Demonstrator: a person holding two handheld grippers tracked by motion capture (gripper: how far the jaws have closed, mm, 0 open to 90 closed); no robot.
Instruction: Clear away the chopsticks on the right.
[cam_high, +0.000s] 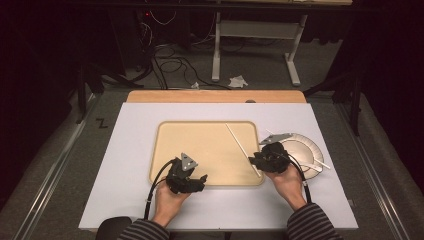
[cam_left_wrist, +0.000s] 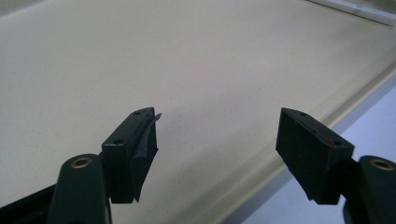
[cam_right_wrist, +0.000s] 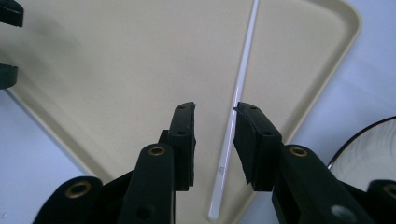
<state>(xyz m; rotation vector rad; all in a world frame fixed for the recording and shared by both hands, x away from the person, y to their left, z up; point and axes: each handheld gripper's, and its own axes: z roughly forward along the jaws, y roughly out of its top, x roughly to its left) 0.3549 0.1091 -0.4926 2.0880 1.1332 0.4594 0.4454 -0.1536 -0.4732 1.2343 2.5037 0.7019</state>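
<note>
A beige tray (cam_high: 205, 123) lies on the white table top. A long white chopstick (cam_high: 240, 142) rests slantwise in its right part, its near end by the tray's front right corner. My right gripper (cam_high: 254, 160) hovers over that near end. In the right gripper view the chopstick (cam_right_wrist: 243, 70) runs between the jaws of the right gripper (cam_right_wrist: 215, 109), which stand a little apart with a gap beside it. My left gripper (cam_high: 202, 181) is open over the tray's front edge, and the left gripper view shows the left gripper (cam_left_wrist: 219, 121) with bare tray (cam_left_wrist: 187, 56) between its jaws.
A paper plate (cam_high: 300, 150) sits just right of the tray with a white utensil (cam_high: 316, 161) across it. The white table top (cam_high: 130, 165) ends at a wooden strip (cam_high: 215, 96) at the far side. Beyond are a floor with cables and a desk frame.
</note>
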